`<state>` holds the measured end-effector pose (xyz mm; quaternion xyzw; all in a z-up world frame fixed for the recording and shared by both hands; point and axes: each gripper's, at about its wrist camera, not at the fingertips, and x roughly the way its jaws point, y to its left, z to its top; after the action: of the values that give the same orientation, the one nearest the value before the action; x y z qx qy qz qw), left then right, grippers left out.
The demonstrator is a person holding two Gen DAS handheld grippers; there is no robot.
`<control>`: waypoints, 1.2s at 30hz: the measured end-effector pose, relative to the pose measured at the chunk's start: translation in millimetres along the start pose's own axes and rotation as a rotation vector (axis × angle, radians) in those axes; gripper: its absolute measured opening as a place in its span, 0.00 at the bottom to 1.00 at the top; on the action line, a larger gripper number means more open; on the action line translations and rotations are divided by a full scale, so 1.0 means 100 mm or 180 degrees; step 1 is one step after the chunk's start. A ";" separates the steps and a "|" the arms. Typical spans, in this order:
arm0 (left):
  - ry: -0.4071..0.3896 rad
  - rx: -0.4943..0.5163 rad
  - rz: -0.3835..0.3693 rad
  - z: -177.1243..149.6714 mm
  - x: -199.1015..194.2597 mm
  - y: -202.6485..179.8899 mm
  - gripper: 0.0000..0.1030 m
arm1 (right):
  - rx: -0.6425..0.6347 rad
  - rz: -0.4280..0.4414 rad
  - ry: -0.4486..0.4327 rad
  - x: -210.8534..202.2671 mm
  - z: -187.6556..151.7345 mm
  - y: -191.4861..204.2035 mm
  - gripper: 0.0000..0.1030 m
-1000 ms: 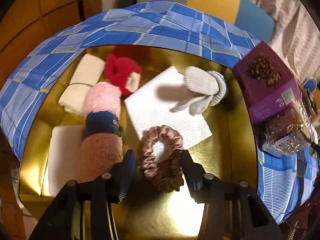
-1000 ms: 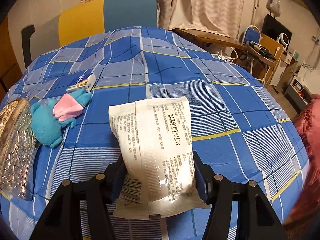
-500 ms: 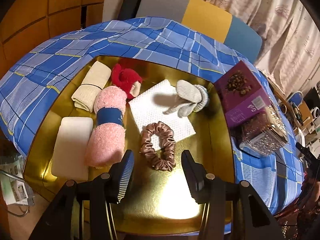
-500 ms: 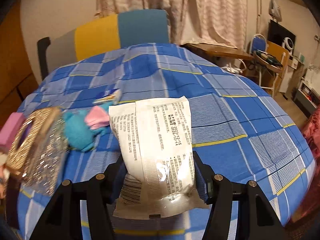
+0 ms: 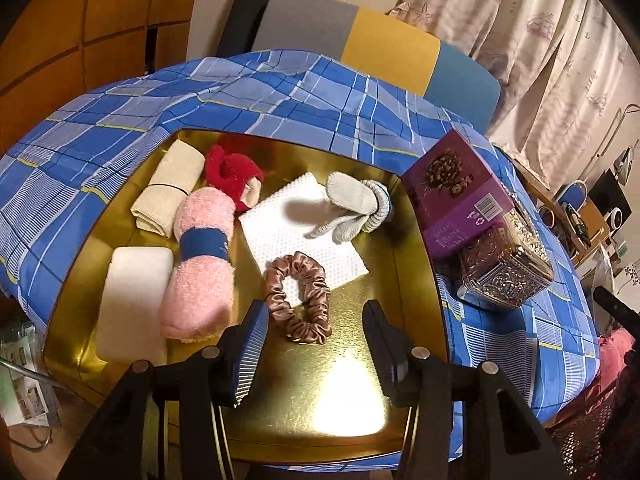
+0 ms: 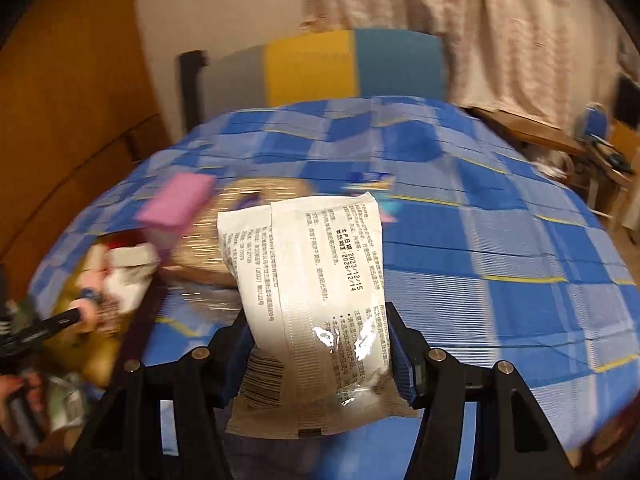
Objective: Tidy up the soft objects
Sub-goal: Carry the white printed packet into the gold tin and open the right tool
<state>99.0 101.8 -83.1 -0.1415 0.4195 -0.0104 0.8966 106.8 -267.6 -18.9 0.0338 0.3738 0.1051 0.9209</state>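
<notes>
In the left wrist view a gold tray holds a brown satin scrunchie, a white cloth, a grey glove, a pink rolled towel, a red plush, a beige towel and a white pad. My left gripper is open and empty, above the tray's near part, just behind the scrunchie. My right gripper is shut on a white plastic pack, held in the air over the blue checked tablecloth.
A purple box and a clear patterned container stand right of the tray. A multicoloured chair is behind the table. The right wrist view is blurred; the tray's contents show at its left edge.
My left gripper has pulled back and up from the scrunchie, which stays on the tray. My right gripper has lifted the white pack and swung left toward the tray.
</notes>
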 end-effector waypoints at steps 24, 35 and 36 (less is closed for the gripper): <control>-0.0358 -0.0397 0.0274 -0.03 -0.30 0.73 0.48 | -0.0107 0.0458 0.0714 1.28 -0.02 2.35 0.59; -0.0405 -0.0548 0.0258 -0.01 -0.35 0.86 0.48 | -0.0188 0.0035 0.0639 1.50 -0.10 2.53 0.62; -0.0405 -0.0550 0.0249 -0.01 -0.35 0.86 0.48 | -0.0198 0.0020 0.0620 1.49 -0.10 2.54 0.66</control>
<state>67.0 189.2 -79.5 -0.2021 0.3663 0.0698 0.9056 161.4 12.3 -91.8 -0.0040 0.4580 0.1224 0.8805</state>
